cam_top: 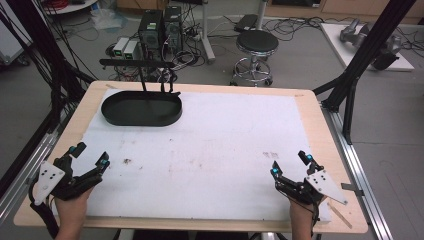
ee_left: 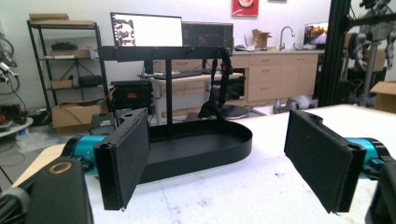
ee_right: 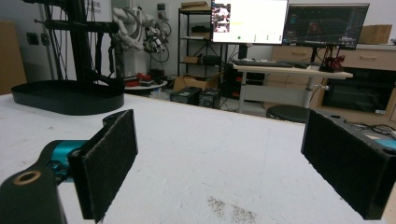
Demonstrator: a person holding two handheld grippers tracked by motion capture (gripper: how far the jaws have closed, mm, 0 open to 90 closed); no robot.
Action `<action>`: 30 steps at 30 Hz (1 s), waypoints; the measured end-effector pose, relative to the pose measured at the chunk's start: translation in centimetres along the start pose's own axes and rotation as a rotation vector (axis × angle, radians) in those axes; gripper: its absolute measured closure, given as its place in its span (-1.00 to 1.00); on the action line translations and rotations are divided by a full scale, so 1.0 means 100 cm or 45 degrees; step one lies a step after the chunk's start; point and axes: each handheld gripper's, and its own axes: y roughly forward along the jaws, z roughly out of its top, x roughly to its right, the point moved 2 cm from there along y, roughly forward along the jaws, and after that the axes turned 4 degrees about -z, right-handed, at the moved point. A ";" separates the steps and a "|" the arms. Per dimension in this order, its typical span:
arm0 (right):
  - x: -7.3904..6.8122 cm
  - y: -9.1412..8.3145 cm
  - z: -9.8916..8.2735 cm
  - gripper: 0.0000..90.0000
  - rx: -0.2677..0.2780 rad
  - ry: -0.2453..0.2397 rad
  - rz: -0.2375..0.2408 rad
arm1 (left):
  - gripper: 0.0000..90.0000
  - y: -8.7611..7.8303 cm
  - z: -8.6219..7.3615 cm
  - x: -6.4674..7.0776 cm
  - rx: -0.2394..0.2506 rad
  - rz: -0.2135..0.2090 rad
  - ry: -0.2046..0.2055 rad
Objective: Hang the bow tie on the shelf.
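High view: left gripper [cam_top: 90, 155] at near left of the table [cam_top: 310, 107], jaws spread wide, nothing between them. Right gripper [cam_top: 290, 162] at near right, jaws also spread, empty. A hand [cam_top: 72, 210] holds the left one, another hand [cam_top: 301, 215] the right, both coming in from the near edge. Black oval tray [cam_top: 141, 109] sits at far left on the white sheet [cam_top: 210, 150], with an upright black stand [cam_top: 137, 63] rising from its far side. Grippers well apart from each other and from the tray. Small dark stains [cam_top: 270, 154] on the sheet near the right gripper. Left gripper view: tray [ee_left: 205, 149] straight ahead between the open pads [ee_left: 123, 158], not touched. Right gripper view: tray [ee_right: 65, 98] far left, pads [ee_right: 107, 163] apart over bare sheet. Stool [cam_top: 256, 45] on the floor beyond the table.
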 end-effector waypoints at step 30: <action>0.001 -0.005 0.002 -0.78 -0.001 -0.015 -0.009 | -0.49 0.003 -0.002 -0.008 0.013 -0.013 -0.024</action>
